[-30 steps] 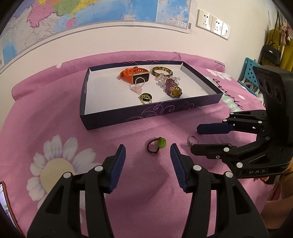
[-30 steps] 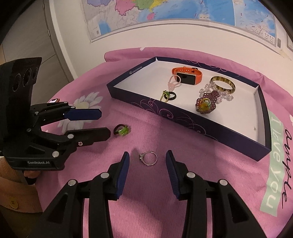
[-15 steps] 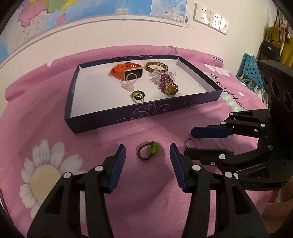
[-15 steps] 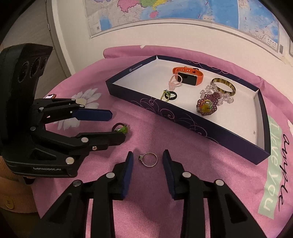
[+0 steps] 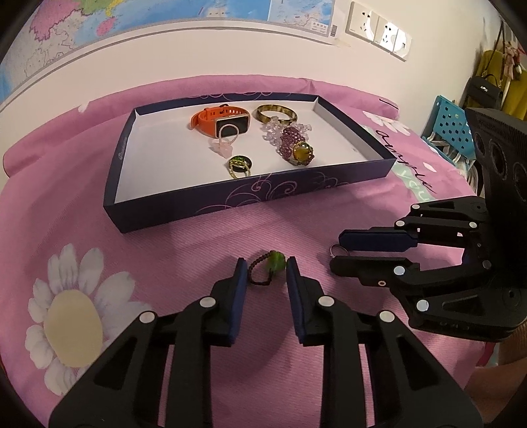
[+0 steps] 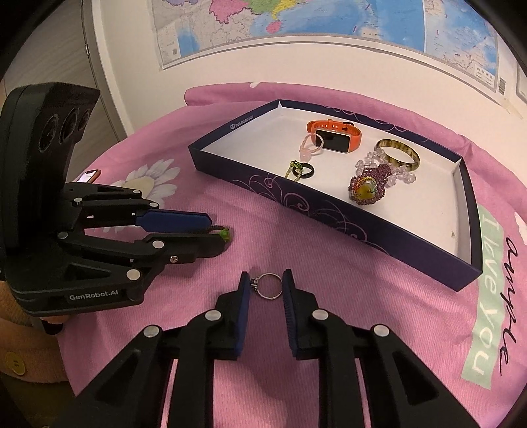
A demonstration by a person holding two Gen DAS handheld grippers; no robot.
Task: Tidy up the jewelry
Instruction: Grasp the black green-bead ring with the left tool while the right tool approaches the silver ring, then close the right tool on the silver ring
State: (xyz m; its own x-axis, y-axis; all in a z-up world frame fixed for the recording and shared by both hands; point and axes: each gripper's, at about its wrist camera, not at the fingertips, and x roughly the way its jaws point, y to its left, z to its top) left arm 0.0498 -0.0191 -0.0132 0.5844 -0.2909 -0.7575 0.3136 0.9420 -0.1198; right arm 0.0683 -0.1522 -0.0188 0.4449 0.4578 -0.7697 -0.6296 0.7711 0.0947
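A pink cloth [image 5: 184, 250] with a daisy print covers the work surface; a map [image 6: 329, 23] hangs on the wall behind it.

A dark shallow box [image 5: 250, 194] with a white floor sits on the cloth, well beyond both grippers. Inside it: an orange watch [image 5: 220, 120] at the back, a brown bangle [image 5: 276, 112] beside it, a pale pink bead ring [image 5: 224, 145] resting against the watch face, a purple beaded piece with a yellow stone [image 5: 296, 149] in front of the bangle, and a small gold-and-green ring next to a black ring [image 5: 239, 164] near the front wall.

The left gripper [image 5: 263, 273] is angled down at the cloth. Its jaws have just been closing and stand narrow. A green bead ring [image 5: 271, 265] on a dark cord lies on the cloth between the fingertips. The bead sits just beside the right-hand pad; whether either pad actually presses on it cannot be told from the left view. In the right view the same ring [image 6: 224, 233] shows only as a green speck past the left gripper's [image 6: 217, 235] tips.

The right gripper [image 6: 266, 286] is likewise angled down, its jaws just closed to a narrow gap. A silver ring [image 6: 269, 286] lies flat on the cloth between the fingertips, its small setting at the left-hand pad and its far edge at the right-hand pad. Contact looks near or made, but a firm grip is not confirmed.

The two rings lie near each other, both outside the box.

A phone [image 6: 89, 175] lies at the cloth's left edge.
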